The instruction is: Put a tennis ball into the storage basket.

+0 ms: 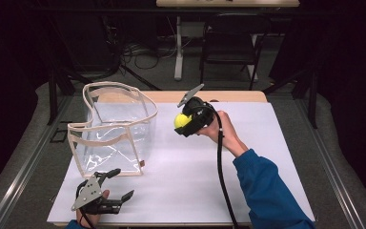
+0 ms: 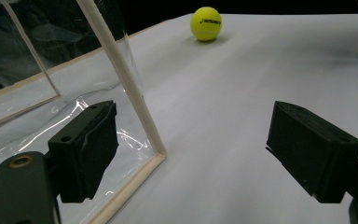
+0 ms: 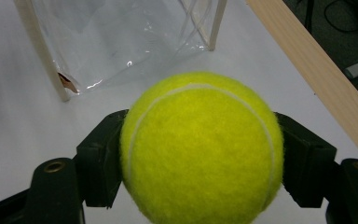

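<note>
A yellow tennis ball (image 1: 181,120) (image 3: 200,149) is held a little above the white table top, with my right gripper (image 1: 185,122) (image 3: 200,156) shut on it, one pad on each side. To its left stands a clear plastic bag (image 1: 114,129) (image 3: 121,42) with beige trim, upright and open at the top. My left gripper (image 1: 126,181) (image 2: 191,154) rests open near the table's front left corner, by the bag's front corner (image 2: 156,151), with nothing between its fingers. In the left gripper view a tennis ball (image 2: 206,23) shows far off, low over the table; I cannot tell whether it is the same ball.
The white sheet (image 1: 186,176) covers the table, with a wooden edge (image 1: 219,95) (image 3: 317,79) at the back. A dark chair (image 1: 228,43) and a table leg (image 1: 177,47) stand behind on the floor. Grey floor drops off on both sides.
</note>
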{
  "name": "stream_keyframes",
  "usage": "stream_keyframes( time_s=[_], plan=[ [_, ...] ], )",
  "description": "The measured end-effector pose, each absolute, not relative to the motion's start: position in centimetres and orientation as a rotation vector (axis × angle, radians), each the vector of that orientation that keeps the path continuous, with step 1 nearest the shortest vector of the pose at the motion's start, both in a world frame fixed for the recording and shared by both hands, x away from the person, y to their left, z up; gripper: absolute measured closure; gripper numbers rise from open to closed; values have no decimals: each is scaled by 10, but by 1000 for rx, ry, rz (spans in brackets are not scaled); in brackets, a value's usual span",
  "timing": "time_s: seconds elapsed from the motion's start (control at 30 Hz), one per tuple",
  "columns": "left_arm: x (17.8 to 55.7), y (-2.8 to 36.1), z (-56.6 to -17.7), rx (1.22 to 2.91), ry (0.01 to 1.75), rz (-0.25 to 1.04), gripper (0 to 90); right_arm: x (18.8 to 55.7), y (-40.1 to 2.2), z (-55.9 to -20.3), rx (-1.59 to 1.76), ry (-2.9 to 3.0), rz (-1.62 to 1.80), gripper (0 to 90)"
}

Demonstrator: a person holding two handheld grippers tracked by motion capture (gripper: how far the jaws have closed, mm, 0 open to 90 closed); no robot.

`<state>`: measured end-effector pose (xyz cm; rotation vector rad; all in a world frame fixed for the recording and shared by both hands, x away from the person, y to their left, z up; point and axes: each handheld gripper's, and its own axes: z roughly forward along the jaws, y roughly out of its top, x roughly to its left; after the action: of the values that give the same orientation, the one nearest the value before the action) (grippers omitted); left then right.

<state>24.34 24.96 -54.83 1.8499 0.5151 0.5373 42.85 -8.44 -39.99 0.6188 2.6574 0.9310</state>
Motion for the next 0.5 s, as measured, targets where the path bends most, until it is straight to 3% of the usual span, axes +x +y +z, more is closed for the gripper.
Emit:
stream_keyframes(
  time_s=[0.5],
  plan=[
    [243, 249, -549, 1851, 514, 537, 161, 437, -79, -388, 628, 2654, 932, 263]
  ],
)
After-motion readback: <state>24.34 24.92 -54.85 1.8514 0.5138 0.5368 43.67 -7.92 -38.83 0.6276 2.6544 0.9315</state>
